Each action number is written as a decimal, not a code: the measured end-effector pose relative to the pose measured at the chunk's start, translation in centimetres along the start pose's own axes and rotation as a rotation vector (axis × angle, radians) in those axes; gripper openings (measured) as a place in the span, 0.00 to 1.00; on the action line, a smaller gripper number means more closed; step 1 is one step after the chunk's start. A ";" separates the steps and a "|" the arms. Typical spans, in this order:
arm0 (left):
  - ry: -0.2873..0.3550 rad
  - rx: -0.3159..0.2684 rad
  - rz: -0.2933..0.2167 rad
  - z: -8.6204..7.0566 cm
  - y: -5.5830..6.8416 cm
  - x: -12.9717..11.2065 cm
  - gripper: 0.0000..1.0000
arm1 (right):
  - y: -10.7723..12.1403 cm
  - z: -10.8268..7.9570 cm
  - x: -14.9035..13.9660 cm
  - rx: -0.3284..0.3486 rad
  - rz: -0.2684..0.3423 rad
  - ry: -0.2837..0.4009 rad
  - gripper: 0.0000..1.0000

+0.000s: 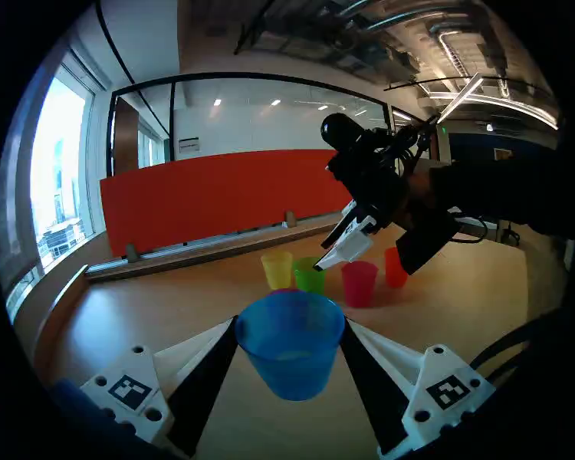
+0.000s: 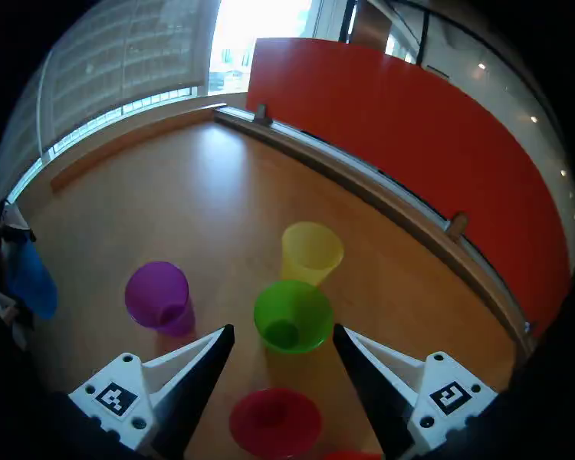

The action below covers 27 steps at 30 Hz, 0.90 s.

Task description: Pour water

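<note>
- The left gripper [image 1: 290, 323] has its two fingers closed onto the sides of a blue cup [image 1: 290, 356], one on each side, and holds it upright
- A pale line shows low inside the blue cup; it may be a water level, but I cannot tell for sure
- The right gripper [image 2: 282, 328] has its fingers spread wide and holds nothing; it looks down on the cups from above
- A green cup [image 2: 291, 313] sits on the table between those open fingers but below them, touched by neither
- Around the green cup stand a yellow cup [image 2: 311, 251] just behind it, a purple cup [image 2: 159, 297] off to one side and a red cup [image 2: 274, 420] nearer the camera, all upright and open
- In the left gripper view the right gripper hangs above this cluster, near the red cup
- The cups stand on a wooden table [image 2: 172, 192], with a long red panel [image 2: 410, 115] along its far edge and windows [image 1: 54, 176] beyond
- My reading: the step in hand is carrying the blue cup toward a target cup, with pouring not yet begun
- The next move calls for bringing the blue cup's rim over one open cup and tipping it slowly; which cup is meant I cannot tell, and the right gripper could steady it
</note>
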<state>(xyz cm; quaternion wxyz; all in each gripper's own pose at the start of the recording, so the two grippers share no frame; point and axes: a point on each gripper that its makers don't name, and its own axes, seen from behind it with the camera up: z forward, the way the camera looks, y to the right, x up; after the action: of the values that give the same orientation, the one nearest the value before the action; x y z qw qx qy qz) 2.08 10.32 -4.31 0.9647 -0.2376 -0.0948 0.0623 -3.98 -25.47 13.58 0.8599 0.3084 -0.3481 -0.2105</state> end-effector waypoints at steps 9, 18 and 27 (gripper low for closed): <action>-0.005 -0.006 -0.003 0.4 0.0 -0.4 0.89 | 0.4 1.3 -0.8 -0.012 0.000 -0.069 1.00; -0.006 -0.007 -0.006 0.5 -0.2 -0.5 0.89 | 0.7 2.3 -1.0 -0.023 -0.003 -0.110 1.00; -0.007 -0.004 -0.010 0.6 -0.4 -0.7 0.89 | 1.0 3.1 -1.2 -0.025 0.024 -0.129 1.00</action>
<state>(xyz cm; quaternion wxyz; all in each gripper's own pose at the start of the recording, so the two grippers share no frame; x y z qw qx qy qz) 1.26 10.14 -3.71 0.9642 -0.2389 -0.0998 0.0580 -6.84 -25.25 15.45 0.8418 0.2794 -0.4040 -0.2238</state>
